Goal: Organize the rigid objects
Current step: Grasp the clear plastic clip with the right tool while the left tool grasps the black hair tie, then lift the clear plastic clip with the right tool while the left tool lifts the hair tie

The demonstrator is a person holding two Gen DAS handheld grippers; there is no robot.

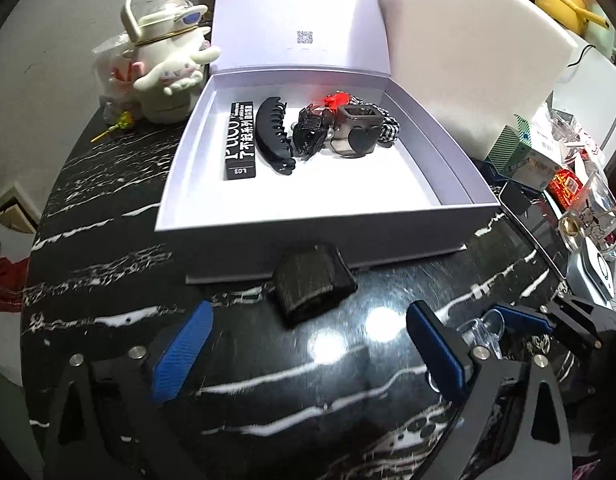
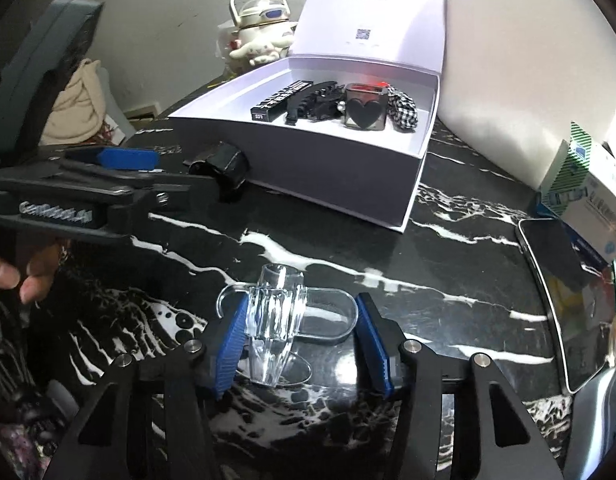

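Note:
A black hair clip [image 1: 314, 284] lies on the black marble table, just in front of the open white box [image 1: 308, 224]. My left gripper [image 1: 310, 311] is open right behind it, one blue pad on each side, neither touching it. A clear plastic hair clip [image 2: 274, 320] lies between the fingers of my right gripper [image 2: 302, 303]. The left pad [image 2: 230, 344] rests against its body, while the right pad [image 2: 372, 344] only reaches the edge of its loop. The box [image 2: 348, 184] holds a black claw clip [image 1: 274, 136], a black carton [image 1: 240, 140], a heart-marked cube [image 1: 356, 132] and a checked scrunchie [image 1: 388, 128].
A white plush-covered kettle [image 1: 168, 64] stands left of the box. A phone [image 2: 564, 300] and medicine cartons [image 2: 580, 184] lie at the table's right edge. A white foam sheet [image 1: 468, 60] leans behind the box lid. A person's fingers [image 2: 12, 280] show at the left.

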